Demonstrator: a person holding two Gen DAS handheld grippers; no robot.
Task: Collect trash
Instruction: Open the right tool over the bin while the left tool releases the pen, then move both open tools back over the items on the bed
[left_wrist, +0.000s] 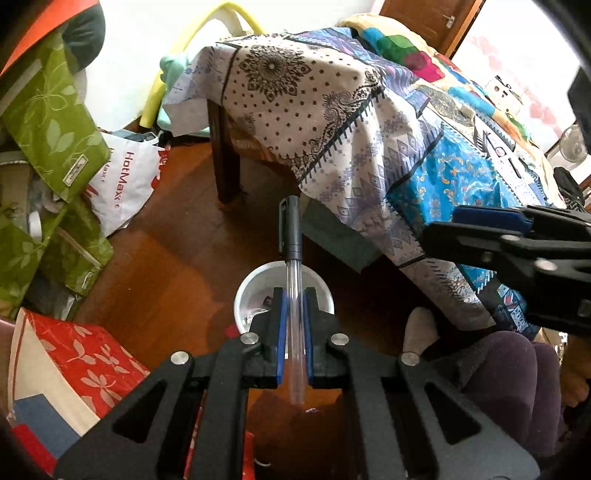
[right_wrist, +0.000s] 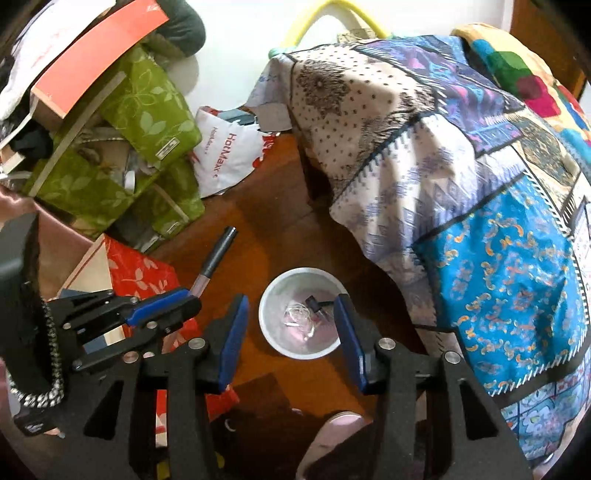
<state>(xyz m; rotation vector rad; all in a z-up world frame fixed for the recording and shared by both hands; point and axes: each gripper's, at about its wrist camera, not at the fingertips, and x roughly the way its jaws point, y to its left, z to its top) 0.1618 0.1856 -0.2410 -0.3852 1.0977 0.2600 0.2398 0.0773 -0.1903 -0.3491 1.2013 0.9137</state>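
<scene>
Left gripper (left_wrist: 295, 325): pressed tight on a pen (left_wrist: 294, 258), blue pads either side of the clear barrel; black cap end points away from the gripper, clear end sticks back between the fingers.
Pen vs bowl: in the left wrist view the pen lies across the white bowl (left_wrist: 251, 284), above it; in the right wrist view the pen (right_wrist: 214, 260) sits left of the bowl (right_wrist: 269, 321), tilted, cap up and away.
Right gripper (right_wrist: 291, 332): spread wide, nothing btwn the pads, hanging over the bowl w/ one pad each side of it.
Bowl: on the wood floor (right_wrist: 273, 221), holds small scraps (white bits, a small dark piece; can't tell what they are).
Right of bowl: patterned bedspread (right_wrist: 480, 221) draped down close beside it.
Left of bowl: red leaf-print box (right_wrist: 140, 273), green leaf-print boxes (right_wrist: 147, 110) stacked further back.
Behind bowl: white HotMax bag (right_wrist: 229, 155) on the floor, near the wall.
Near side of bowl: person's foot (right_wrist: 332, 435) (partly hidden by the gripper frame).
</scene>
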